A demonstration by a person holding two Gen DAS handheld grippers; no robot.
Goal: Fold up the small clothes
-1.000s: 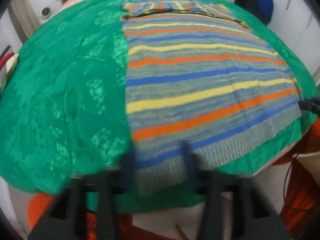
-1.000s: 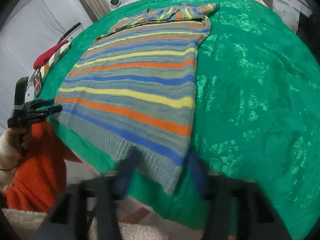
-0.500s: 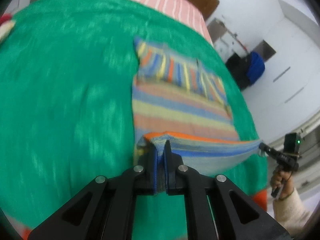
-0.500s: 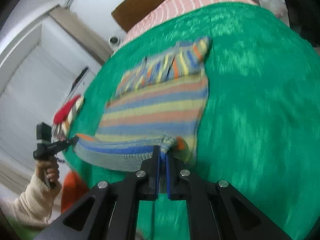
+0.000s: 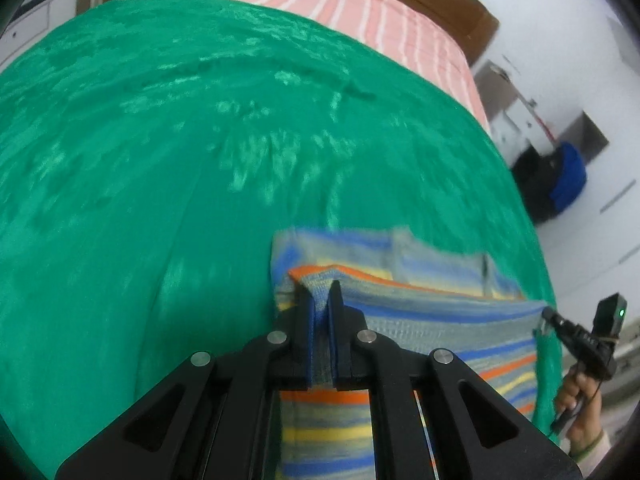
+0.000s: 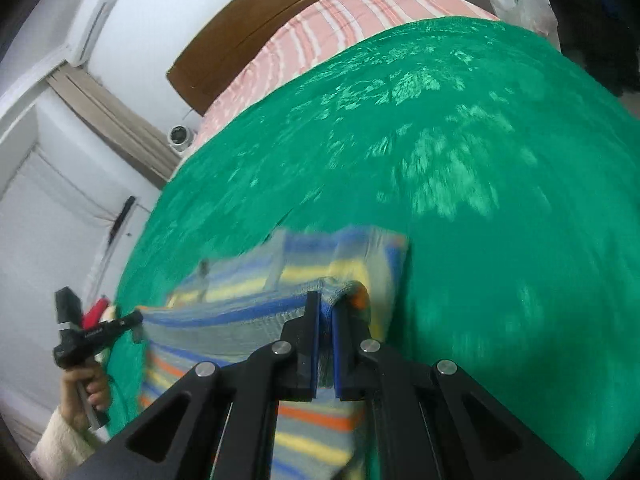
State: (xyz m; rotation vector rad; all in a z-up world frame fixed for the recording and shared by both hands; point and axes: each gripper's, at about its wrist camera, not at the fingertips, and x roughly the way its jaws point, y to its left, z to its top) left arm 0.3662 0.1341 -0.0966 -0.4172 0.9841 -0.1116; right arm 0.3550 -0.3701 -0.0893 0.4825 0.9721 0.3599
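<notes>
The striped sweater (image 5: 440,308) lies on the green bedspread (image 5: 160,160) that covers the bed, near the bedspread's front edge and well apart from the pink striped sheet (image 5: 360,4) at the head of the bed. Its hem edge is lifted and stretched taut above the lower layers, which rest flat on the bedspread.

The left hand-held gripper (image 5: 320,292) is clenched on one corner of that hem, the knit pinched between its two blue-lined fingers (image 5: 306,320). The right hand-held gripper (image 6: 326,304) is likewise clamped on the opposite corner, with a fold of grey and orange knit bunched between its fingers (image 6: 314,320).

In the left wrist view the right hand-held gripper appears at the far end of the raised hem, held in the person's hand (image 5: 580,396). In the right wrist view the left one shows at the other end, gripped by a hand (image 6: 86,392) in a cream sleeve (image 6: 60,440).
</notes>
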